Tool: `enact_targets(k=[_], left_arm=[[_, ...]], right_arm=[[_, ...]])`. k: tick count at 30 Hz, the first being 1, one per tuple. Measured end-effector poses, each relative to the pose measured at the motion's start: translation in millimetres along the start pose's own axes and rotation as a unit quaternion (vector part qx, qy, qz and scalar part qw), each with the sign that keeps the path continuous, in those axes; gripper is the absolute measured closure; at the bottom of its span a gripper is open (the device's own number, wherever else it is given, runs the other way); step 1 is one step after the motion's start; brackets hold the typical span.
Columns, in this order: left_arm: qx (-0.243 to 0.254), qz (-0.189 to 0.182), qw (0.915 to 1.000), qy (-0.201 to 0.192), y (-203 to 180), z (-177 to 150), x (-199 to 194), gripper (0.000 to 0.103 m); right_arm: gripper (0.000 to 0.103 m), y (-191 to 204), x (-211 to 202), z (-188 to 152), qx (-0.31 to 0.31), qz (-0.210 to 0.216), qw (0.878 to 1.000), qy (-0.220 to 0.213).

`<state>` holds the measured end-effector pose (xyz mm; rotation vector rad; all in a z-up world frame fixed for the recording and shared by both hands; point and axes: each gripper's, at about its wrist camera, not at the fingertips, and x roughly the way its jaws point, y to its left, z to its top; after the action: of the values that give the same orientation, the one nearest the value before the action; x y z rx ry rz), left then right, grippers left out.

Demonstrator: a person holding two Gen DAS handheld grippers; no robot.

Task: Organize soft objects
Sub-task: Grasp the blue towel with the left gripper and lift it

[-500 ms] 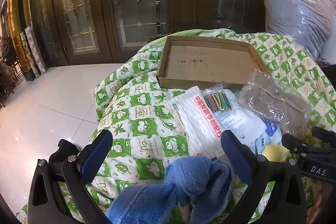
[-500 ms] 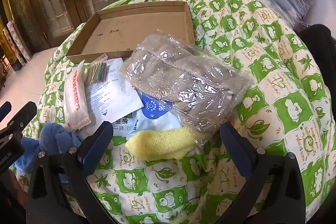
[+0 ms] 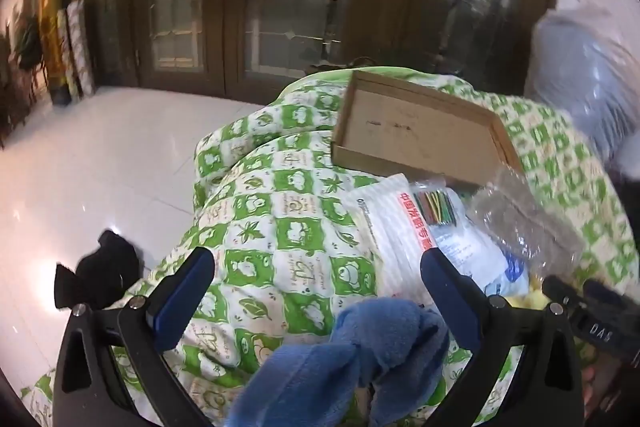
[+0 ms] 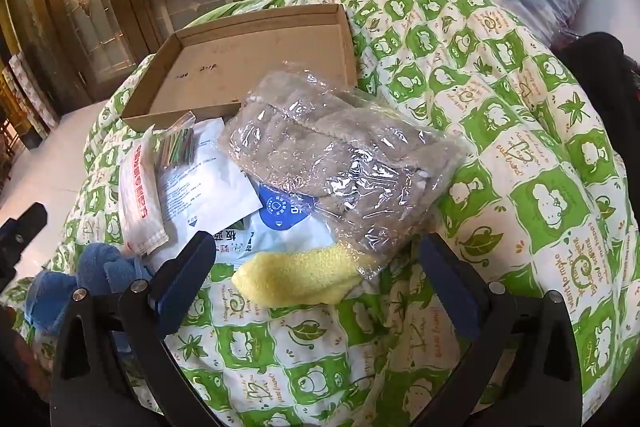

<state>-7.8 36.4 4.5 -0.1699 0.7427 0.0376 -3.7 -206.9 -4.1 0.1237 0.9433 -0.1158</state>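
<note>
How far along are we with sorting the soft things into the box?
Nothing looks done: the cardboard box is empty. Nothing is in hand either; the left gripper and right gripper are both open. Still left on the quilt: the blue cloth, the yellow sock, the bagged grey item and the white packets.

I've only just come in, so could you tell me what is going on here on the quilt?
A person holds a gripper in each hand over a green-and-white quilt, sorting soft things. Both are open and hold nothing. The left gripper hovers by a blue sock; the right gripper hangs over a yellow sock, which is partly tucked under a clear bag of grey fabric. The cardboard tray behind the pile looks empty.
</note>
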Motion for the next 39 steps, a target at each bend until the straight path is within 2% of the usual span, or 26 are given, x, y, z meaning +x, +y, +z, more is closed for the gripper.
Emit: enact_targets(k=[3,9,14,26,39], left_arm=[[0.001,-0.006,0.9999,0.010,-2.3,0.8,3.6,0.000],[0.065,-0.009,0.9976,0.021,-26.3,-6.5,6.9,0.000],[0.095,-0.010,0.9950,0.027,-36.1,-11.3,10.2,0.000],[0.104,-0.010,0.9939,0.035,-38.9,-14.8,14.6,0.000],[0.122,-0.016,0.9905,0.062,-47.4,-20.9,20.8,0.000]], right_arm=[[0.000,0.2,1.4,-0.5,0.000,0.002,1.000,0.003],[0.000,0.9,3.6,-1.1,0.003,0.002,1.000,0.005],[0.000,0.2,4.2,-1.7,0.003,0.003,1.000,0.006],[0.000,-0.6,6.1,-2.9,0.004,0.005,1.000,0.009],[0.000,-4.2,8.6,-2.2,0.009,0.011,1.000,0.017]])
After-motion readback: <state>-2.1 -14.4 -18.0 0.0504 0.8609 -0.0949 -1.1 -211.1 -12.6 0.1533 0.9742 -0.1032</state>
